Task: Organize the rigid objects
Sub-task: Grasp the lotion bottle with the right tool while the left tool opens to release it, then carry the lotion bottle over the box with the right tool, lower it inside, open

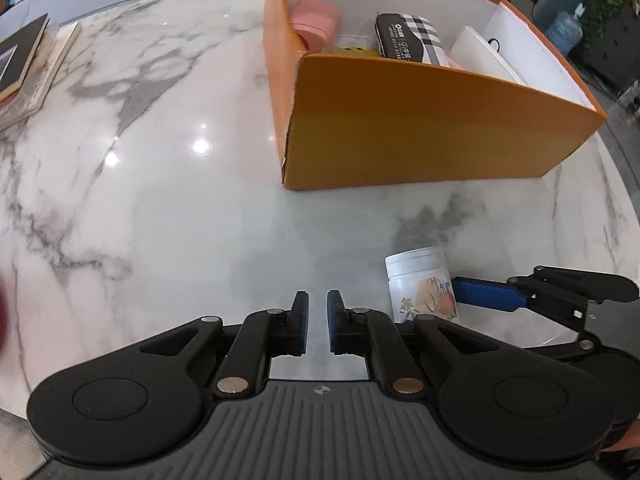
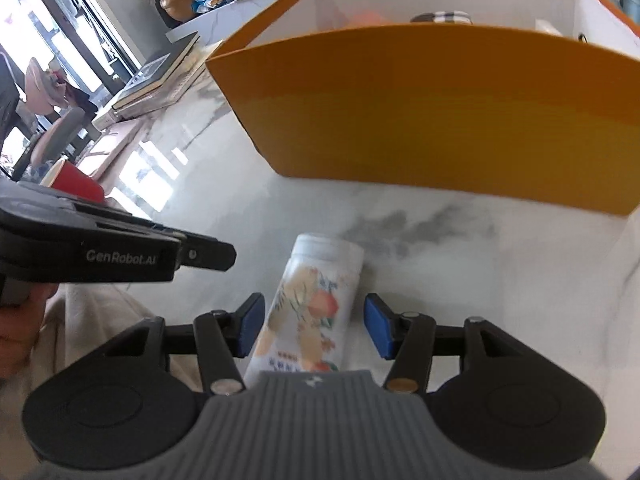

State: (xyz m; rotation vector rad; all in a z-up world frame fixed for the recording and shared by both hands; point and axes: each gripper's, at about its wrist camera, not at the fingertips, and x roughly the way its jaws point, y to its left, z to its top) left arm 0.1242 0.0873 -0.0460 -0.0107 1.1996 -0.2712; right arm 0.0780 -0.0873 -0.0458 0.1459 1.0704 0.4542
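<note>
A white bottle with a floral label (image 2: 312, 304) lies between the fingers of my right gripper (image 2: 316, 328). The jaws are open, with a gap on each side of the bottle. In the left wrist view the bottle (image 1: 424, 288) stands on the marble table with a blue right finger (image 1: 488, 294) beside it. My left gripper (image 1: 318, 322) is nearly closed and empty, low over the table. The orange box (image 1: 420, 128) stands behind; it holds a pink object (image 1: 316, 24), a plaid case (image 1: 408, 38) and a white item (image 1: 484, 54).
Books (image 1: 28, 68) are stacked at the far left of the marble table (image 1: 160, 184). A red cup (image 2: 76, 180) stands at the left behind my left gripper body (image 2: 100, 248). The table's edge curves along the right.
</note>
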